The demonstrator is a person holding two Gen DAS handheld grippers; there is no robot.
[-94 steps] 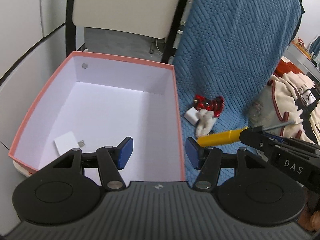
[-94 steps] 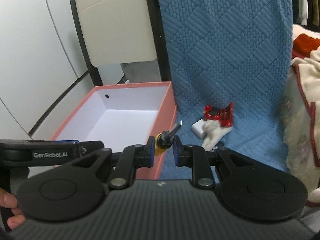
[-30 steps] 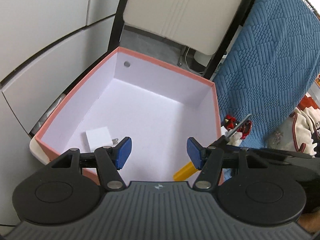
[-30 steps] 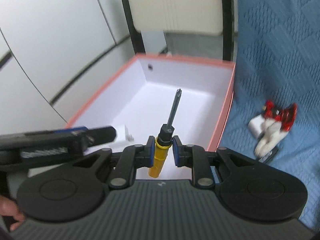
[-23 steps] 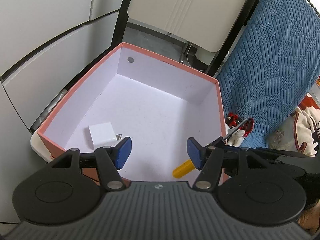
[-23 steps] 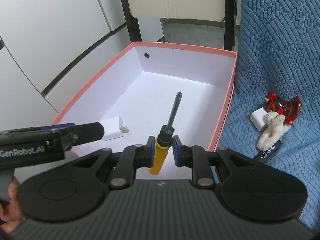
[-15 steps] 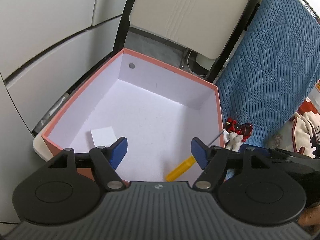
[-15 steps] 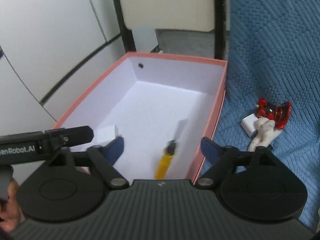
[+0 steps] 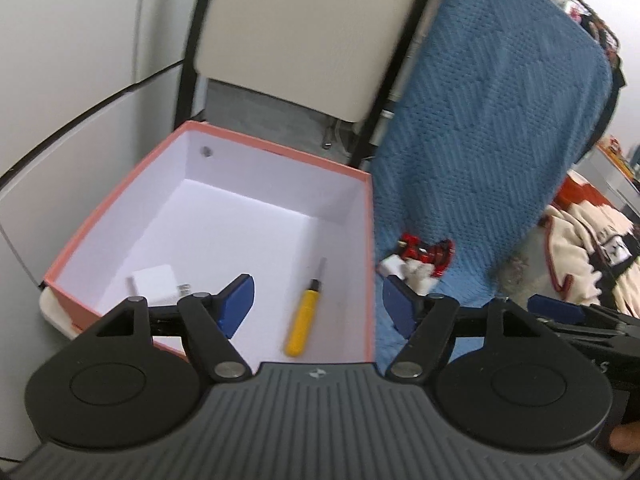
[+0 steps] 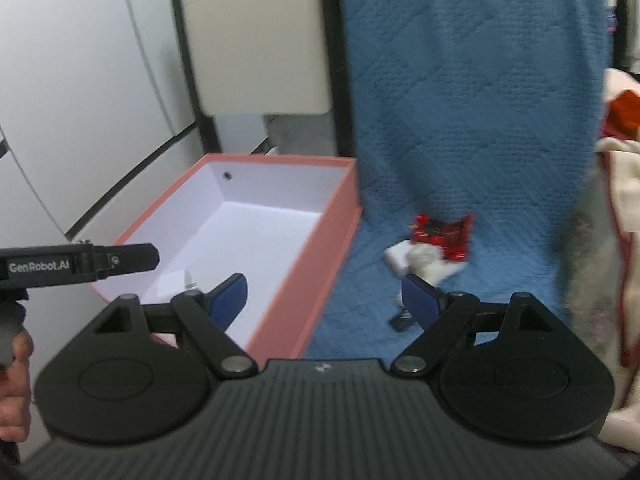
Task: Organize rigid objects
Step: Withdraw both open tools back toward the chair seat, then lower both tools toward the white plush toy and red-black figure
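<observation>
While both claws hung spread and held nothing, the screwdriver (image 9: 306,317) lay flat on the white floor of the pink box (image 9: 370,264). Its yellow handle pointed toward the near wall and its dark shaft toward 12 o'clock, and it sat close to the box's right wall, though whether it touched that wall could not be told. At about 9 o'clock from the screwdriver, near the box's left front corner, lay a white charger (image 9: 155,283), well apart from the tool.

Seen from the left wrist, the left claw (image 9: 318,306) hovered over the near end of the box, its blue pads (image 9: 237,304) wide apart: one pad over the box floor, the other over the blue blanket (image 9: 492,128) just outside the right wall.

From the right wrist, the right claw (image 10: 324,300) was equally wide, its left pad over the box interior and its right pad above the blanket. At about 1 o'clock from it, on the blanket beside the box, lay a red toy (image 10: 442,236), a small white block (image 10: 398,257) at its left, and a pale fuzzy thing (image 10: 434,264) touching them; motion blur hid their details. A small dark item (image 10: 400,322) lay on the blanket just beside the right pad.
</observation>
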